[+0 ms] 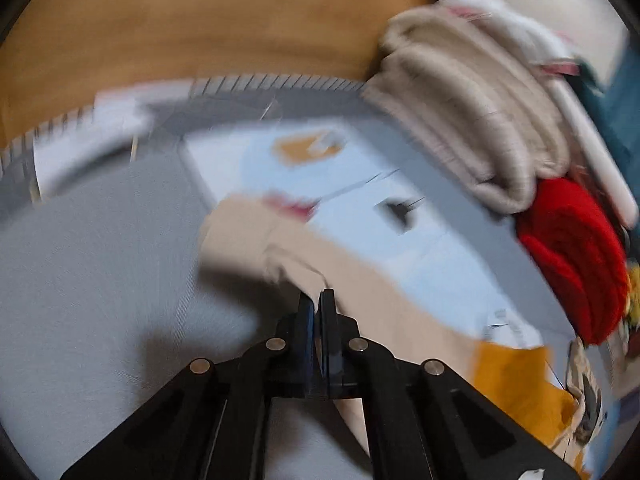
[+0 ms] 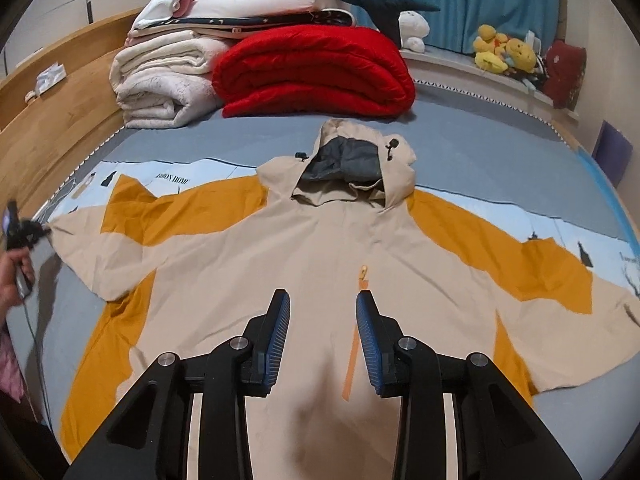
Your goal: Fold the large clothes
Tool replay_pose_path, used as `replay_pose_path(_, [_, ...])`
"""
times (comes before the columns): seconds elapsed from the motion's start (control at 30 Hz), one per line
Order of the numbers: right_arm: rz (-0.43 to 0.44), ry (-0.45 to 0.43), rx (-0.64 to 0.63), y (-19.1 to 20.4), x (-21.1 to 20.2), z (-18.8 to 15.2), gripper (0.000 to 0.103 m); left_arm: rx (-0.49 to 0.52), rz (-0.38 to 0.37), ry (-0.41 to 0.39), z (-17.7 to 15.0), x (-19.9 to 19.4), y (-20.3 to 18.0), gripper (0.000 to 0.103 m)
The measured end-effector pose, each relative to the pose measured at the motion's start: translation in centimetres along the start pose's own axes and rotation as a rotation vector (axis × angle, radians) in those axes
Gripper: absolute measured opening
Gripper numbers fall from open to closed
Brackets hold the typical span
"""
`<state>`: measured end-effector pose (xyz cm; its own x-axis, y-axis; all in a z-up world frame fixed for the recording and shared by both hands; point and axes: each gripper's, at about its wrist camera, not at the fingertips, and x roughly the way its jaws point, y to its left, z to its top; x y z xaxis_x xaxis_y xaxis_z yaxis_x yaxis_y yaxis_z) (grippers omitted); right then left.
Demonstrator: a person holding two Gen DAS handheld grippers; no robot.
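On the bed (image 2: 460, 148) our jacket (image 2: 280, 256) lies spread flat, hood toward the red blanket (image 2: 312, 72). Our left hand-held gripper (image 1: 318, 300) is clenched on a sleeve cuff, that view badly blurred. Our right hand-held gripper (image 2: 323, 306) hovers released above the jacket's front, hem cut off.

Both grippers are black, with silver pivot screws: the left gripper (image 1: 318, 298), the right gripper (image 2: 323, 300) with ribbed blue pads (image 2: 366, 322).

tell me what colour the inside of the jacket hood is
Grey lining inside the hood; clearest in the right wrist view.
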<state>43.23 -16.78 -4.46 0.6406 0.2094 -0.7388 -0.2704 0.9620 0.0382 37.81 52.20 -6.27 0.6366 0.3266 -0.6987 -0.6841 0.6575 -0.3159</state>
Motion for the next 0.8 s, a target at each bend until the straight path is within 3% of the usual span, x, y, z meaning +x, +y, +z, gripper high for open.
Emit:
replay_pose_path(0.1, [0.003,-0.007,0.028,-0.6,-1.2,0.3,0.035,0.088,-0.043,-0.066,0.0,-6.8,-5.7,0.001])
replay_pose_path(0.2, [0.025,-0.013,0.057,-1.3,-2.6,0.1,0.013,0.150,-0.139,-0.112,-2.3,-14.3,-11.5,0.001])
replay_pose_path(0.3, [0.020,-0.038,0.093,-2.1,-4.6,0.0,0.013,0.237,-0.261,-0.135,-6.4,-19.6,-17.0,0.001])
replay_pose_path(0.4, [0.024,-0.040,0.134,-2.7,-6.0,-0.3,0.014,0.345,-0.369,-0.132,-11.4,-22.0,-21.8,0.001])
replay_pose_path(0.5, [0.031,-0.038,0.181,-3.8,-7.0,-1.0,0.022,0.431,-0.466,-0.044,-16.4,-21.4,-26.3,0.001])
replay_pose_path(0.57, [0.026,-0.030,0.207,-4.6,-7.4,-2.0,0.041,0.506,-0.498,0.035,-20.2,-20.3,-29.4,0.001])
replay_pose_path(0.67, [0.016,0.011,0.248,-5.6,-6.9,-3.8,0.043,0.564,-0.570,0.203,-24.7,-18.1,-32.5,0.001])
replay_pose_path(0.8, [0.030,0.036,0.292,-5.9,-6.3,-5.1,0.043,0.598,-0.540,0.409,-28.5,-14.9,-34.0,0.006])
